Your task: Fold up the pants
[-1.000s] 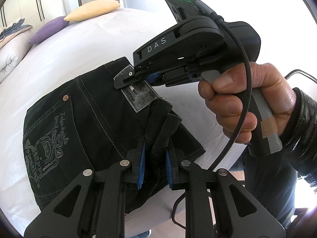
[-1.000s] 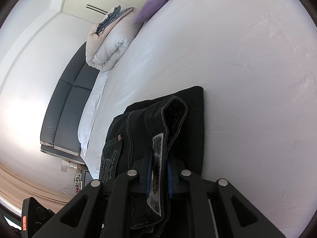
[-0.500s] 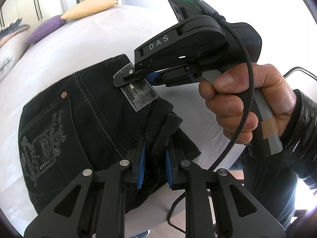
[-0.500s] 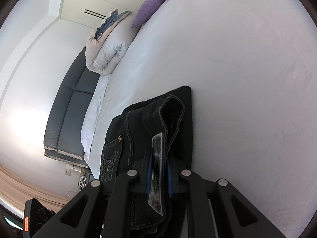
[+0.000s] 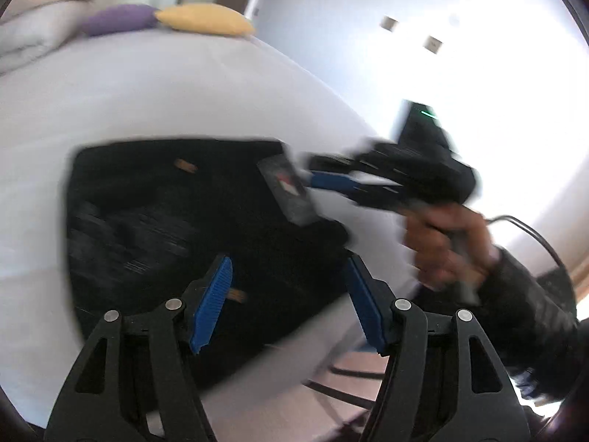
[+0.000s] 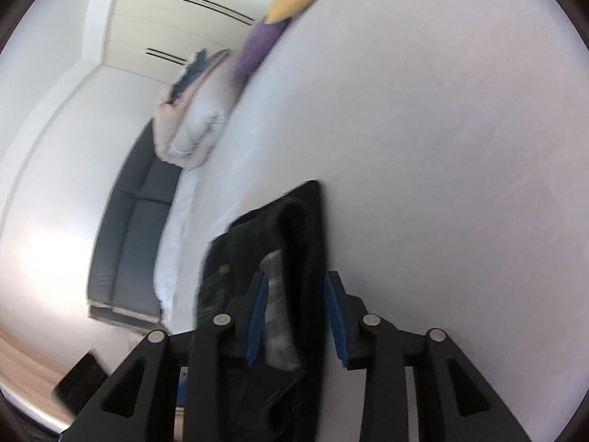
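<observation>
The black jeans [image 5: 191,221] lie folded in a flat bundle on the white bed [image 5: 147,92], with a grey waistband label [image 5: 291,191] at their right edge. My left gripper [image 5: 291,294] is open above the near edge of the jeans and holds nothing. In the right wrist view, my right gripper [image 6: 294,316] is open around the folded edge of the jeans [image 6: 291,243] and the label [image 6: 276,316], jaws apart from the cloth. The right gripper also shows in the left wrist view [image 5: 331,180], beside the label. Both views are motion blurred.
A yellow pillow [image 5: 204,18] and a purple pillow [image 5: 117,18] lie at the head of the bed beside a rolled white duvet [image 6: 195,125]. A dark sofa [image 6: 132,228] stands beyond the bed's far side. The bed's near edge drops to the floor [image 5: 353,364].
Both grippers have opened and let go of the jeans, which now lie flat on the bed. Both have drawn back a little from the cloth.
</observation>
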The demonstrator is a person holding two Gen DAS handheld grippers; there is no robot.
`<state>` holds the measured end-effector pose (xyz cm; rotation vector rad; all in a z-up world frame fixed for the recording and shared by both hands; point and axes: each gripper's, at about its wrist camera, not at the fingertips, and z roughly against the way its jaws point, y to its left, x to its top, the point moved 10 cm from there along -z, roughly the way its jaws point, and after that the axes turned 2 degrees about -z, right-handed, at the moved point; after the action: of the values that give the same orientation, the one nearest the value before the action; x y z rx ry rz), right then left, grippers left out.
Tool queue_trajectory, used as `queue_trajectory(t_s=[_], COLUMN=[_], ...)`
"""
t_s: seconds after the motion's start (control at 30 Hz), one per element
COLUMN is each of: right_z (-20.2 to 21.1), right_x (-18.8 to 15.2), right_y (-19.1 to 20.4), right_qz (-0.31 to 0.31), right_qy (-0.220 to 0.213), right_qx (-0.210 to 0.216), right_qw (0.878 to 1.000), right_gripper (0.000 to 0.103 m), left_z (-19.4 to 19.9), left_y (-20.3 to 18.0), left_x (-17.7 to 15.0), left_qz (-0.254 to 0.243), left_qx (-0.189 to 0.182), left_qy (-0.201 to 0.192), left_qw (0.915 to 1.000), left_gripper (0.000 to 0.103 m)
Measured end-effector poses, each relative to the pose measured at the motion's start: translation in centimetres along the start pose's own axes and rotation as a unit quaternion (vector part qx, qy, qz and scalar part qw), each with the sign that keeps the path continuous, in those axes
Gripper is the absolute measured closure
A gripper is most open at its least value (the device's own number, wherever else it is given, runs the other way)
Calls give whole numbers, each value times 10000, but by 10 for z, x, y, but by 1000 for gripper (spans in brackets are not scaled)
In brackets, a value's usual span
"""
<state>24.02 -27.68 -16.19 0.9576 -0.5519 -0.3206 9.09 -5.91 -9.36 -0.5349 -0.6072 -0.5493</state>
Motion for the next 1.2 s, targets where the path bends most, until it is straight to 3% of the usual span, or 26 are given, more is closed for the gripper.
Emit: queue_trajectory(t_s=[0.03, 0.13, 0.2, 0.27, 0.33, 0.43, 0.67, 0.87, 1.0, 1.07, 1.1, 1.13, 1.2], right_z=[-1, -16, -26, -35, -38, -34, -28, -4, 14, 24, 32, 37, 54], right_x=[-4, -23, -33, -40, -45, -49, -62, -80, -91, -94, -94, -92, -84], right_y=[9, 31, 31, 19, 4, -4, 3, 5, 1, 0, 1, 1, -3], right_qz=[110, 421, 441, 340, 292, 156, 328, 533, 570, 514, 508, 527, 526], right_qy=[58, 396, 552, 701, 742, 682, 514, 96, -133, -222, -275, -350, -585], right_qx=[67, 140, 47, -183, -465, -333, -538, -516, -552, -518, -514, -576, -783], right_qw=[9999, 9982, 9975, 9968, 9957, 9970, 9967, 9972, 9968, 9971, 9970, 9963, 9938], right_gripper=[82, 88, 90, 90, 103, 103, 103, 103, 103, 100, 94, 74, 43], left_z=[1, -12, -26, -42, -51, -49, -23, -8, 4, 11, 14, 19, 35], left_y=[9, 54, 80, 105, 116, 111, 86, 64, 58, 55, 54, 55, 63], left_x=[3, 25, 32, 33, 26, 14, -17, -54, -64, -71, -72, -73, -76], left_qz=[32, 245, 439, 633, 718, 670, 420, -49, 16, 151, 228, 345, 552], left_qx=[120, 317, 501, 529, 575, 560, 649, 916, 940, 772, 674, 551, 467], left_qy=[-52, -22, 105, 262, 372, 349, 204, 31, -86, -169, -217, -263, -328], left_qw=[9999, 9992, 9977, 9962, 9951, 9956, 9968, 9958, 9955, 9968, 9972, 9975, 9968], left_gripper=[41, 43, 63, 74, 82, 82, 82, 82, 82, 82, 82, 82, 82])
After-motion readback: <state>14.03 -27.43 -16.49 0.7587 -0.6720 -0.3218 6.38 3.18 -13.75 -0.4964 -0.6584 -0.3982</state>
